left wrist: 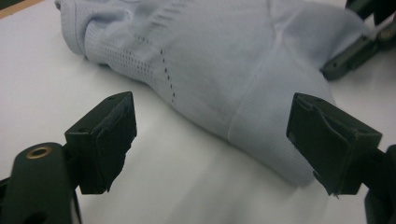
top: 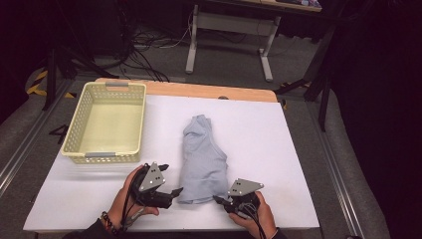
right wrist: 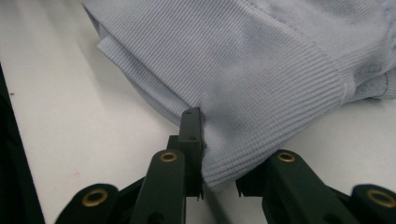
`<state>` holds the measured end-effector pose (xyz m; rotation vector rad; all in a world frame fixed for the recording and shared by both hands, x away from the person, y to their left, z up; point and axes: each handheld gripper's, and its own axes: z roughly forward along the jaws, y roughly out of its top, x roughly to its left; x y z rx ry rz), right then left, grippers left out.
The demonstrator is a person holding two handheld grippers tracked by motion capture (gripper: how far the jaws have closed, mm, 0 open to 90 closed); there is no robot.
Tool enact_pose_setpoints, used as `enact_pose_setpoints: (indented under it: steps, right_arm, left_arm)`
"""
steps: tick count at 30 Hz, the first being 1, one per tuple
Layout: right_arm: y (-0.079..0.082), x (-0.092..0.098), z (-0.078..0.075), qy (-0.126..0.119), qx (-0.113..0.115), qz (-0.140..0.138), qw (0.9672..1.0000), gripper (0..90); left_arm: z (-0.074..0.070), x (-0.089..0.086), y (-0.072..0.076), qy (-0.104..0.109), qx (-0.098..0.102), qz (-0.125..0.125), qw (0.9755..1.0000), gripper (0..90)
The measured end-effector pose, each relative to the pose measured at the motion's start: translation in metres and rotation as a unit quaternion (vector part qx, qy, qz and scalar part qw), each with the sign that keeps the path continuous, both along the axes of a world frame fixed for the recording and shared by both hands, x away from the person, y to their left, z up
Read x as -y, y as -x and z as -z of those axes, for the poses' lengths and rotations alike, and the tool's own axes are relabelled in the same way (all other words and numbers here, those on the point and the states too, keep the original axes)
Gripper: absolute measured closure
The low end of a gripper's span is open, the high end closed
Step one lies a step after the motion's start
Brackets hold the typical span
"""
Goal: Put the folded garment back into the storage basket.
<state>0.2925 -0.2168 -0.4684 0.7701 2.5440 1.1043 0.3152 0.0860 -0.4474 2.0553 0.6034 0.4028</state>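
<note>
A: What sat on the worktop [top: 278,149], left to right?

B: One cream plastic basket [top: 107,122], rectangular with perforated walls, at the far left. Then one pale blue knit garment [top: 203,159], soft and rumpled, folded into a long bundle near the middle, with a ribbed hem at the near end and a patch of small mesh holes.

A: And the grippers?

B: Two, both black and hard-edged. The left gripper [top: 166,191] stood with jaws spread wide, nothing between them, just beside the garment's near left edge. The right gripper [top: 221,201] was pinched on the ribbed hem at the near right corner.
</note>
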Motion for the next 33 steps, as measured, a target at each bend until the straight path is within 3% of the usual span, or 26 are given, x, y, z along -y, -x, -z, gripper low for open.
enact_pose_setpoints:
  steps: [5,10,12,17,20,22,25,28,31,33]
  right_arm:
    - [0.001,0.000,0.000,0.001,0.003,0.000,1.0000,74.8]
    - [0.001,0.000,0.000,0.001,0.004,0.000,1.0000,74.5]
    - [0.001,0.000,0.000,0.001,0.005,0.000,1.0000,74.5]
    - [0.001,0.000,0.000,0.002,0.006,0.001,1.0000,73.7]
    - [0.001,0.000,0.000,0.001,0.006,0.001,1.0000,73.4]
    - [0.001,0.000,0.000,0.002,0.006,0.000,1.0000,73.2]
    - [0.001,0.000,0.000,0.002,0.006,0.000,1.0000,73.1]
    - [0.001,0.000,0.000,0.002,0.006,-0.001,1.0000,73.1]
    - [0.001,0.000,0.000,0.003,0.007,0.000,1.0000,72.4]
    - [0.001,0.000,0.000,0.002,0.005,0.001,1.0000,70.7]
  left_arm:
    - [-0.007,0.013,-0.017,0.011,-0.012,-0.013,0.9998,16.5]
    - [-0.008,0.025,-0.037,0.007,-0.035,-0.020,0.9992,14.4]
    - [-0.010,0.032,-0.047,-0.005,-0.042,-0.036,0.9985,14.3]
    - [-0.014,0.043,-0.066,0.002,-0.055,-0.049,0.9972,13.5]
    - [-0.009,0.046,-0.079,0.025,-0.076,-0.058,0.9951,12.5]
    - [-0.009,0.042,-0.082,0.062,-0.084,-0.057,0.9929,12.8]
    - [-0.011,0.040,-0.084,0.070,-0.080,-0.086,0.9906,16.6]
    - [-0.008,0.044,-0.091,0.049,-0.083,-0.107,0.9895,17.0]
    - [-0.001,0.048,-0.107,0.034,-0.107,-0.135,0.9845,17.0]
    - [0.005,0.052,-0.115,0.025,-0.130,-0.140,0.9814,17.1]
